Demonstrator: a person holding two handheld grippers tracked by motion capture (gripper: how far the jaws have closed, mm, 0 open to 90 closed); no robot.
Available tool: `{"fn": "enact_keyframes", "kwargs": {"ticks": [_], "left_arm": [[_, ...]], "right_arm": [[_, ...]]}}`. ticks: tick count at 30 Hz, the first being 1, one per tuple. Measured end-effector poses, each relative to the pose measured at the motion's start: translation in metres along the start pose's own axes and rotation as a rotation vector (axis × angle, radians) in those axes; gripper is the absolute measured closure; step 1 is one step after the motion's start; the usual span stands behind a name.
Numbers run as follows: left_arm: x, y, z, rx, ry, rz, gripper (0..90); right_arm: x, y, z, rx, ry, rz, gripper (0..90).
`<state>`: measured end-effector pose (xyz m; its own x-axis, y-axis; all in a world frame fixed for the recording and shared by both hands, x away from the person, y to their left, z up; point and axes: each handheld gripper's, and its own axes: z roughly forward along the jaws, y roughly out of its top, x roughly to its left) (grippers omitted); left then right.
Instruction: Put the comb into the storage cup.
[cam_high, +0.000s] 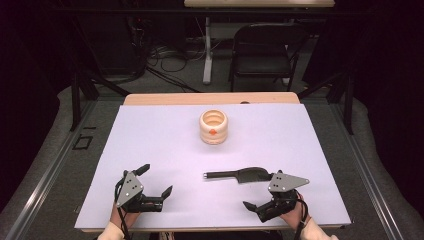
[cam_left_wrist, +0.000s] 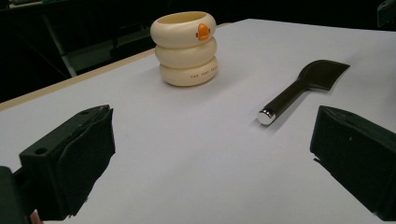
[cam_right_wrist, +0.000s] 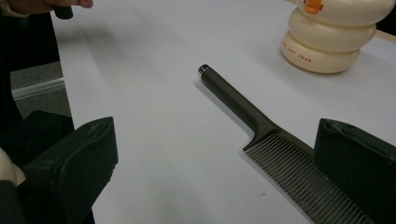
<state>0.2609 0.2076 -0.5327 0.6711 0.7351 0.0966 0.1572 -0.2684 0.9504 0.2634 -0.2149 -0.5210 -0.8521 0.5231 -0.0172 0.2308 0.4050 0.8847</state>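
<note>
1. The table (cam_high: 150, 125) carried a cream ringed holder (cam_high: 213, 127) toward the far middle.
2. The right gripper (cam_high: 260, 209) rested near the edge, jaws apart and empty.
3. The left gripper (cam_high: 156, 181) likewise stood wide open, farther off.
4. The dark comb (cam_high: 240, 175) lay flat just ahead of the right gripper, long axis crosswise, handle pointing left.

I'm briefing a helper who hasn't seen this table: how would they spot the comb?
On the white table, look toward the near right, just ahead of the right gripper. The dark comb lies flat there, its round handle pointing left; unlike the cream ringed holder, it is slim and black.
</note>
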Motion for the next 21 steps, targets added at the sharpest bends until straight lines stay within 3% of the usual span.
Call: {"fn": "enact_keyframes", "kwargs": {"ticks": [21], "left_arm": [[0.001, 0.0, 0.001, -0.001, -0.002, 0.001, 0.0]], "right_arm": [[0.0, 0.009, 0.019, 0.04, 0.051, -0.021, 0.0]]}}
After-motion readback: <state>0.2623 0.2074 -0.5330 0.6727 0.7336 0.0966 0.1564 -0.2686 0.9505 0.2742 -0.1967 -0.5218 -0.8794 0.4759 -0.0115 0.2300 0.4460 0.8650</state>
